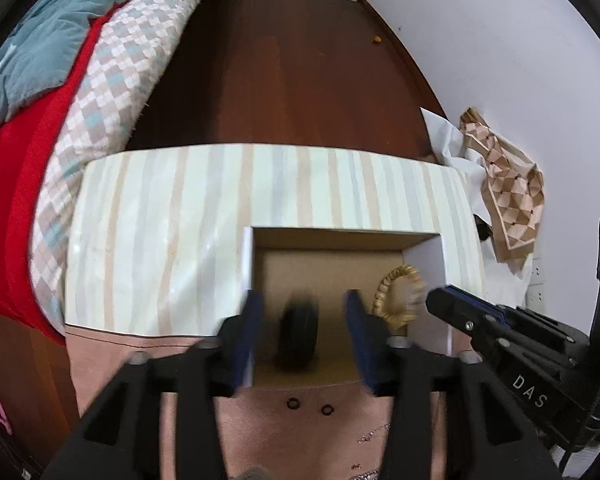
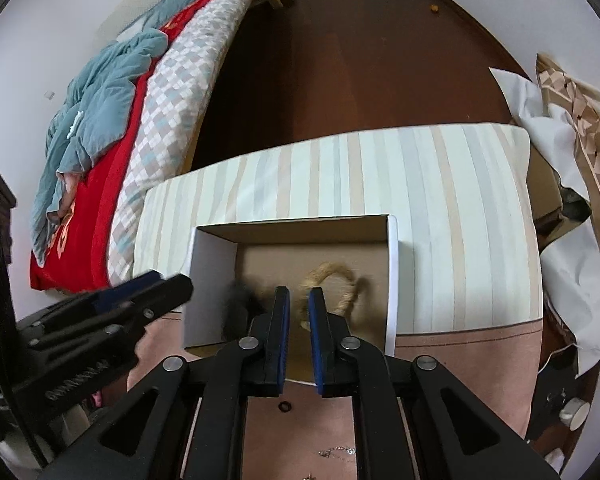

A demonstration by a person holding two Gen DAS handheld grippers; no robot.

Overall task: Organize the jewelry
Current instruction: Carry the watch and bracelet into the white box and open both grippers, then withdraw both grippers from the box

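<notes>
Item: open cardboard box (image 1: 424, 258), white outer walls, brown matte floor, rectangular, at lower centre of both views, resting on a pink desk (image 2: 460, 364) against a striped pad (image 1: 180, 220).

Contents: tan beaded bracelet (image 1: 398, 296), glossy rounded beads in a loop, at the box's right side; dark bracelet (image 1: 298, 330), blurred, apparently a black ring, at centre-left.

Loose on the desk near the bottom edge: two small dark rings (image 1: 292, 403), and a thin sparkling chain (image 2: 336, 451).

Left tool (image 1: 304, 336): blue pads spread wide, straddling the dark bracelet, nothing pinched.

Right tool (image 2: 299, 320): pads close together with a narrow gap; whether they pinch the tan bracelet cannot be told.

Risks, judged: the light box may be nudged by either tool; smooth beads could slip from hard pads; the tools, near each other, may collide; the fine chain may snag or be missed.
</notes>
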